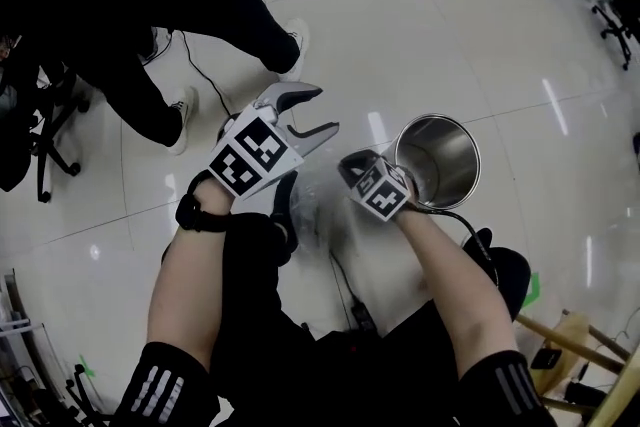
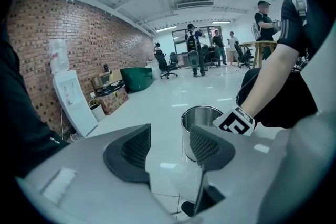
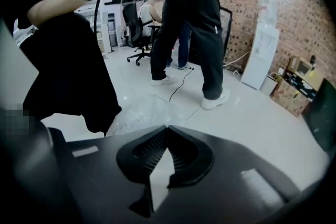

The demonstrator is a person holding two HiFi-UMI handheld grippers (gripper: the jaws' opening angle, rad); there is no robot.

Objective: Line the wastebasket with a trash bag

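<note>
Wastebasket [image 1: 445, 165], a shiny metal one, is standing upright on the glossy white floor [image 1: 480, 45] at the right of the head view, just beyond the right hand, its inside showing bare metal.

Going from the left, a standing person's dark trouser legs and white shoes [image 1: 295, 43] are showing at the upper left. The left gripper [image 1: 326, 111] is pointing toward the wastebasket with its jaws standing well apart and clamping nothing. In the left gripper view the clear trash bag [image 2: 182, 180] is showing low in the gap between them, and I cannot tell whether it is touching either jaw.

In the middle of the head view, the trash bag is hanging as a crumpled, see-through bunch between the two forearms. The right gripper [image 1: 347, 165] is holding it. Its jaws are pressing together, and in the right gripper view the plastic is bunching up right at their tips.
</note>
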